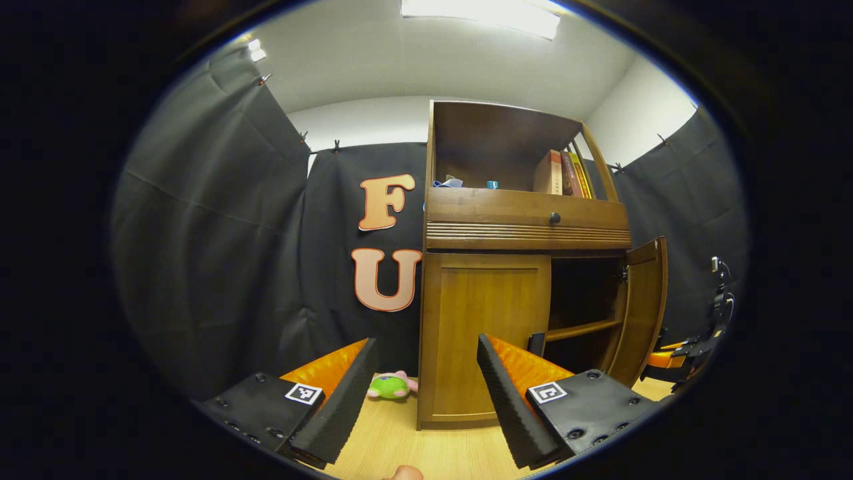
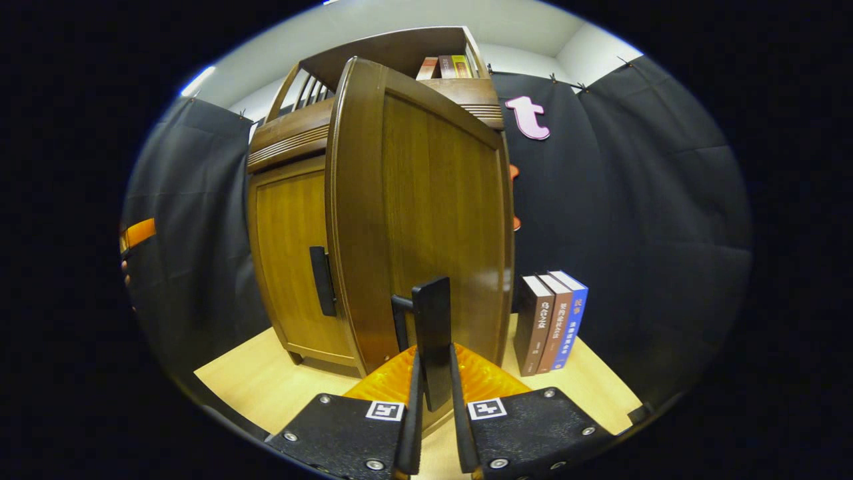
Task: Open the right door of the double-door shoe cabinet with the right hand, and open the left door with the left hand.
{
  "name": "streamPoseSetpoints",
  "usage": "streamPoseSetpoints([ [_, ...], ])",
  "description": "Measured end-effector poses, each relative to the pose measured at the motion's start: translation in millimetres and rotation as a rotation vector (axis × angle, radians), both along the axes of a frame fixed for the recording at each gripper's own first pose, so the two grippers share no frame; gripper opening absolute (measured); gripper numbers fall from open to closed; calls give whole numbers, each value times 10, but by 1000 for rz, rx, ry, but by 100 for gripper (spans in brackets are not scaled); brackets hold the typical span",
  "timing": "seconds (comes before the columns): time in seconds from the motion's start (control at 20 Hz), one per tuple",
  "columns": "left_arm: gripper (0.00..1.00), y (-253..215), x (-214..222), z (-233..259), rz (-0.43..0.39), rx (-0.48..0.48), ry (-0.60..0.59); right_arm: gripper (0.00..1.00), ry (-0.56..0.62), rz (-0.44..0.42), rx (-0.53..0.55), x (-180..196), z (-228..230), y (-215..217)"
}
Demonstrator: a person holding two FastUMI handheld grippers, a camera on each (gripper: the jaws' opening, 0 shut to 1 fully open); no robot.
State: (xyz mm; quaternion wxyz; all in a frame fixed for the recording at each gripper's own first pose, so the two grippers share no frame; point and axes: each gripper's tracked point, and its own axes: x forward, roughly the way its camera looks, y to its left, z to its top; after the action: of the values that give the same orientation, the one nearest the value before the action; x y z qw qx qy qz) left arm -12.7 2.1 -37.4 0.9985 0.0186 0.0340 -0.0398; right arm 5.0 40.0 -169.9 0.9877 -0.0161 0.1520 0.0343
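Left gripper view, near to far: left hand-held gripper (image 1: pixel 426 400) at 6 o'clock, fingers spread wide apart, nothing between them. Beneath, pale wood-grain counter (image 1: pixel 400 447). Just past the left finger, green and pink plush toy (image 1: pixel 390 385) lying on the counter beside the shoe cabinet (image 1: pixel 526 227). Dead centre, left door (image 1: pixel 486 337) closed flat, its dark handle (image 1: pixel 536 343) at the inner edge. At 3 o'clock, right door (image 1: pixel 643 310) swung outward, dark interior with one shelf board (image 1: pixel 583 329) exposed. Above the doors, a drawer with round knob (image 1: pixel 554 218); higher, open shelf with leaning books (image 1: pixel 563 175) and small blue items. Black cloth walls on all sides, white ceiling with a strip light (image 1: pixel 483 13) at 12 o'clock. Right hand-held gripper at far 3 o'clock (image 1: pixel 680 357).

Right gripper view: right hand-held gripper (image 2: pixel 434 393) at 6 o'clock, fingers clamped together on the right door's dark handle (image 2: pixel 432 333). Door panel standing open directly ahead, left door closed at 9 o'clock. At 4 o'clock, three upright books (image 2: pixel 552 323) on the counter; spine lettering too small to read. Square black-and-white marker tags (image 2: pixel 385 410) on the gripper bodies.
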Motion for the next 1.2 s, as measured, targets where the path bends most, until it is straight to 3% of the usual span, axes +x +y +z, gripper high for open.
streamPoseSetpoints([
  [0.05,95,-45,-1,0,-5,1,2,9,-1,-14,-15,-31,19,-85],
  [0.1,95,-83,-12,-7,-10,1,3,17,-3,-28,-28,-58,33,-167],
  [0.4,95,-287,10,-37,-22,-1,16,8,-19,-90,-52,-146,96,-648],
  [0.45,95,-323,20,-37,-23,-7,18,18,-18,-93,-46,-164,105,-711],
  [0.5,95,-349,40,-50,-22,-13,21,6,-21,-96,-43,-167,112,-773],
  [0.6,95,-401,71,-90,-14,-18,32,5,-27,-101,-46,-173,132,-909],
  [0.65,97,-411,84,-119,-7,-16,41,15,-29,-103,-46,-171,134,-975],
  [0.7,99,-432,90,-158,-1,-12,49,4,-32,-103,-45,-169,144,-1033],
  [0.75,95,-441,101,-180,5,-7,55,14,-33,-102,-43,-174,156,-1081],
  [0.8,95,-452,119,-206,12,-4,60,4,-33,-98,-40,-179,168,-1127],
  [1.2,95,-544,184,-285,45,2,75,3,-42,-50,21,-151,168,-1428],
])
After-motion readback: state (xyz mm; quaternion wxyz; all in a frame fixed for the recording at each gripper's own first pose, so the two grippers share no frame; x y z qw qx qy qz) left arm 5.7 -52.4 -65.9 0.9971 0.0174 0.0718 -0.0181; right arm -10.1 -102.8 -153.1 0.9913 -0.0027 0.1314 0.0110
